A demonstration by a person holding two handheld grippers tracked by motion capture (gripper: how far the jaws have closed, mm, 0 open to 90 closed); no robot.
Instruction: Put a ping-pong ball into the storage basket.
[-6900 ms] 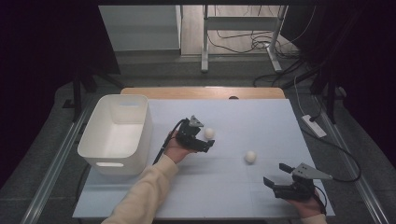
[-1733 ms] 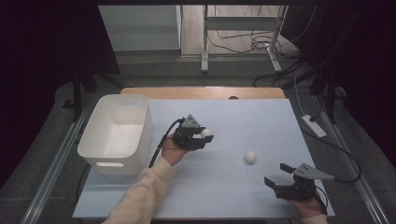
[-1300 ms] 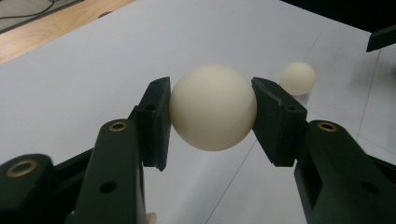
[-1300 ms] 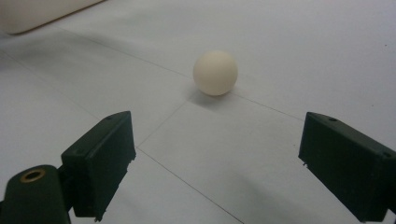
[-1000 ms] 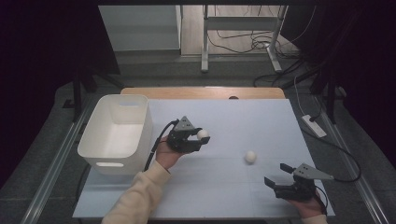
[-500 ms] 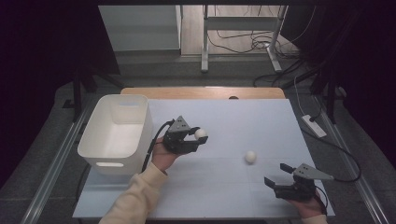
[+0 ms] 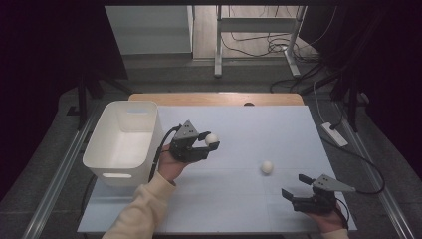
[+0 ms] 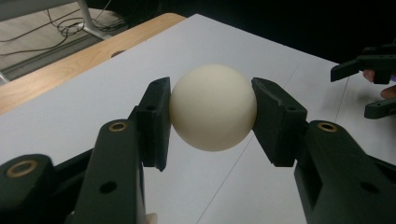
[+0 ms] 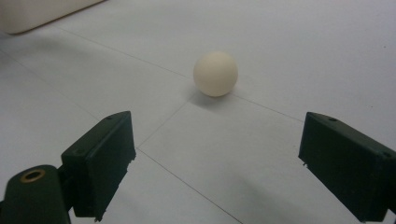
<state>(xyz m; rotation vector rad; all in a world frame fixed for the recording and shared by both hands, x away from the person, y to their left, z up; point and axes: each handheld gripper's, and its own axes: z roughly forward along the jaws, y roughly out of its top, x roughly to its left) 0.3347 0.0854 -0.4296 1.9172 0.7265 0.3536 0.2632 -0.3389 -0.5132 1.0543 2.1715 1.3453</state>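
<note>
A cream-white ball is clamped between the pads of my left gripper, held above the pale table mat just right of the bin. In the left gripper view the ball sits squarely between both jaws of the gripper. A second, like ball rests on the mat right of centre. My right gripper hovers near the front right corner, open, pointing at that ball, which lies well ahead of the wide-spread jaws of the gripper.
A white plastic bin stands on the left side of the mat; its corner shows in the right gripper view. A wooden table edge runs along the back. Cables and a power strip lie on the floor beyond.
My left gripper has drifted left toward the bin and lifted slightly, still carrying the ball. The right gripper and the loose ball have stayed put.
</note>
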